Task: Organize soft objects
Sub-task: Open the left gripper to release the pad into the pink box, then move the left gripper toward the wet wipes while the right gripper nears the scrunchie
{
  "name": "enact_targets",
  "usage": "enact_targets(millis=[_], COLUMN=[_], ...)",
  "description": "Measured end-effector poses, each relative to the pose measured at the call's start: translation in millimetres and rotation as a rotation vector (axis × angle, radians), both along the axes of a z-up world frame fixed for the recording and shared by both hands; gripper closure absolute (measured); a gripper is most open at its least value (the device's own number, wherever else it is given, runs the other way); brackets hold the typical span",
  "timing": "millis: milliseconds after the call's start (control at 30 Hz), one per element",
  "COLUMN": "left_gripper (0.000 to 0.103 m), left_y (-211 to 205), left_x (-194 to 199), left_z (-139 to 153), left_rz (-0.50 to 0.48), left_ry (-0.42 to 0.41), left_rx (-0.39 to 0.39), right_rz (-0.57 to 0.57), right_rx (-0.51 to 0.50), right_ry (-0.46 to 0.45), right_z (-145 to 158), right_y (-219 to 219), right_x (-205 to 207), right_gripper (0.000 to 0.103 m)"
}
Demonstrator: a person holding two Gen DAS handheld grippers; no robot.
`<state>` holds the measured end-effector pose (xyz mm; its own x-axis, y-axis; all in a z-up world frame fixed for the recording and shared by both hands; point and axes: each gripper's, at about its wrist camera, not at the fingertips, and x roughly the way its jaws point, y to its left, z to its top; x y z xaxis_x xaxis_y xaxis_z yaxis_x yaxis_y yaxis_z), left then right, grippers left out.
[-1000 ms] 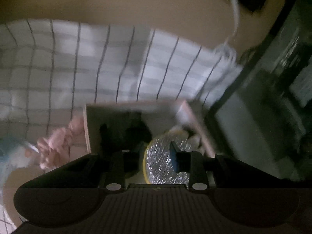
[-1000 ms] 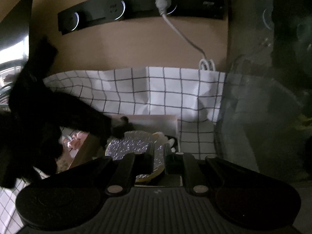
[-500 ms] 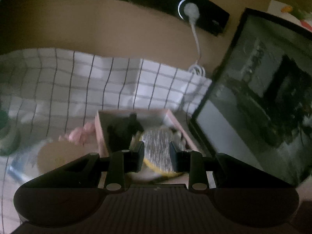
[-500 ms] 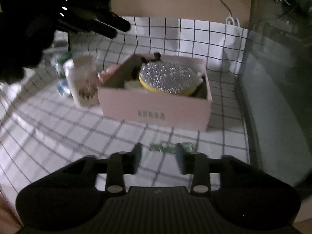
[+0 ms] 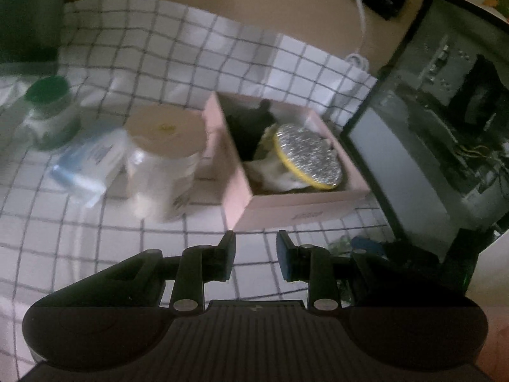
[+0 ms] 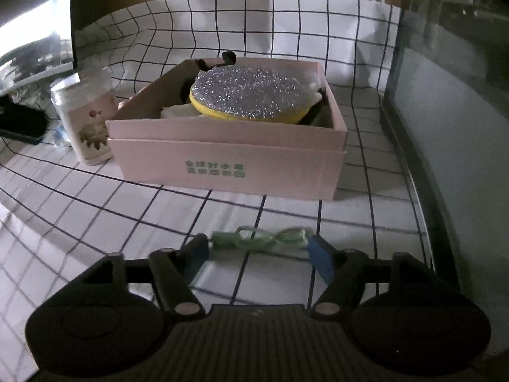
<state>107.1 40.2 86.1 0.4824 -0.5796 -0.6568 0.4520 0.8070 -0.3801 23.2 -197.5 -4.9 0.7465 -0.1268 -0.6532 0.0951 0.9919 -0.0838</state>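
Right gripper dropped toward the checked cloth, jaws just opening, now wide around the green cord, not pressing. Cord's long axis runs jaw to jaw, before the pink box. Left gripper part-open, empty, farther off.

Sponge in box, jar left — cord in front

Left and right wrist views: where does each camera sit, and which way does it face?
Left wrist: on the left claw, angled down at the pink box from its corner; its empty fingers show.
Right wrist: on the right claw, low, facing the box front; its fingers flank a green cord.
Shared: box, glittery sponge, checked cloth.
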Motion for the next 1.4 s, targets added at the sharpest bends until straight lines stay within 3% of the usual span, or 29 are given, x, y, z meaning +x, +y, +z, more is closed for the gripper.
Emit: enact_targets(millis=[200,467,667,833,900,1033,1200,1400], left_gripper=[0.072,0.073,0.073,0.073,0.073,0.073,0.073,0.073], left_y=[12,-1,2,19,33,72,131,182], left_x=[-6,-13,-14,-18,-19,-19,-3,18], left_z=[-3,-9,-17,-16,-15,-13,-17,2], left_rz=[0.034,-0.016,-0.009,0.012,0.044,0.129,0.262,0.336], left_ry=[0.018,0.05,0.093,0.091,0.088,0.08,0.088,-0.018], left_rx=[-0.001,0.029,0.035,0.034,0.034,0.034,0.049,0.083], right_rz=[0.015,0.02,0.065,0.026,0.023,-0.015,-0.084,-0.126], right_rx=[0.026,0.036,-0.106,-0.167,-0.123,0.011,0.066,0.12], right_ry=[-0.003,-0.022,-0.255,-0.426,-0.405,-0.248,-0.211,-0.247], right_z=[0,19,91,136,138,135,131,162], right_y=[-4,1,23,27,25,16,21,61], right_x=[3,-12,-12,51,91,139,141,131], right_gripper=[0.03,0.033,0.033,0.032,0.032,0.032,0.032,0.032])
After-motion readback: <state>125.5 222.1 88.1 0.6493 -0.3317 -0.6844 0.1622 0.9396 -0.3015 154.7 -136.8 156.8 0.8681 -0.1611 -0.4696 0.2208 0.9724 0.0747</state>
